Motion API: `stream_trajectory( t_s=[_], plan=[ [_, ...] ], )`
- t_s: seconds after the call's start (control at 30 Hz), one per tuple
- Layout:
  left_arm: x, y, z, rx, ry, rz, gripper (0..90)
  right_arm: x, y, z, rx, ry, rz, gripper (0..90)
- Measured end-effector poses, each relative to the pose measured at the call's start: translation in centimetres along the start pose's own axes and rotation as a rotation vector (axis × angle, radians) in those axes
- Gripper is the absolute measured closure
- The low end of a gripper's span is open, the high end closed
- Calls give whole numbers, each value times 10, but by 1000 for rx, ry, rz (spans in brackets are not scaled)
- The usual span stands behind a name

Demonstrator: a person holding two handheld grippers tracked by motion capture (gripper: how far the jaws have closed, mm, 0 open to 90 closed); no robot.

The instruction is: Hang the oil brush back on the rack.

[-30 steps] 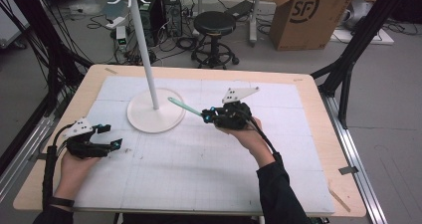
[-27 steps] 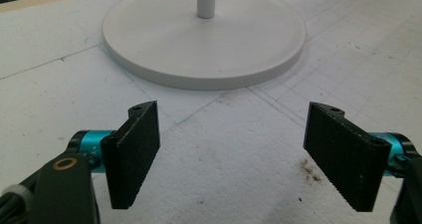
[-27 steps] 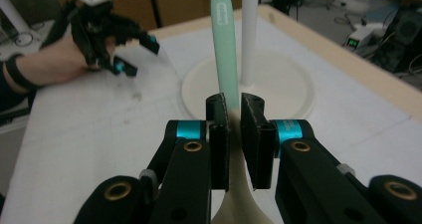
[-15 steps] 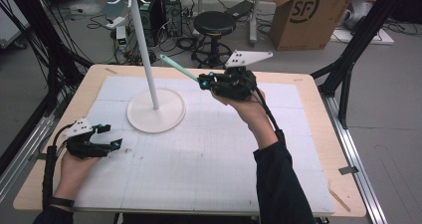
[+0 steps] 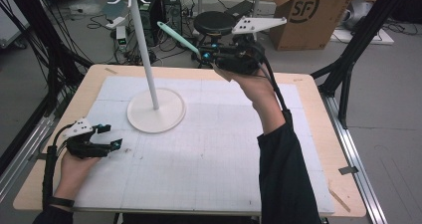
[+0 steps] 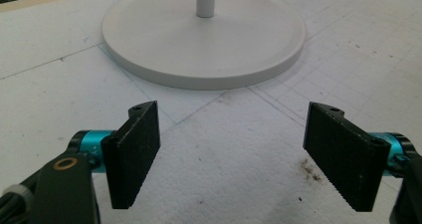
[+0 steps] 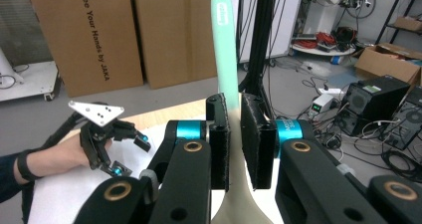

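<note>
One second on, the right hand-held gripper (image 5: 209, 51), pinching the mint-green plastic spoon (image 5: 178, 36), has risen from the counter (image 5: 308, 134) toward the white hook stand (image 5: 144, 59), likely for hanging; the left hand-held gripper (image 5: 112, 137) rests spread near the counter's left edge.

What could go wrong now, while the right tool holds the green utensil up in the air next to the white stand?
1. The right tool pinches the green utensil near its wide end, so the long handle sticks far out; it could twist or slip from the grip.
2. The handle tip is near the white stand; a careless swing might knock the pole and tip it.
3. If dropped behind the table, the utensil may fall among the floor cables.
</note>
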State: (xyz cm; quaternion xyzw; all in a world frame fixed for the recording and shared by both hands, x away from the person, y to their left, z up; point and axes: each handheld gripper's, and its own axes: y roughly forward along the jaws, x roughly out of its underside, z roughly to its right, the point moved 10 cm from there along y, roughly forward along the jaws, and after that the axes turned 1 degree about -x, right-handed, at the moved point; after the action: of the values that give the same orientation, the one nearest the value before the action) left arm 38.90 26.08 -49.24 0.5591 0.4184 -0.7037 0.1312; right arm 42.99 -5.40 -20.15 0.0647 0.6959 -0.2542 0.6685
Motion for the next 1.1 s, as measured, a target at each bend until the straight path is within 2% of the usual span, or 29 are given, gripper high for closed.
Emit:
stream_trajectory(
  t_s=[0.5,1.1],
  plan=[
    [0,0,0,2,1,1,231,-39,-4,-2,5,-38,-8,827],
    [0,0,1,2,4,2,230,-45,7,2,24,-48,-20,827]
  ],
)
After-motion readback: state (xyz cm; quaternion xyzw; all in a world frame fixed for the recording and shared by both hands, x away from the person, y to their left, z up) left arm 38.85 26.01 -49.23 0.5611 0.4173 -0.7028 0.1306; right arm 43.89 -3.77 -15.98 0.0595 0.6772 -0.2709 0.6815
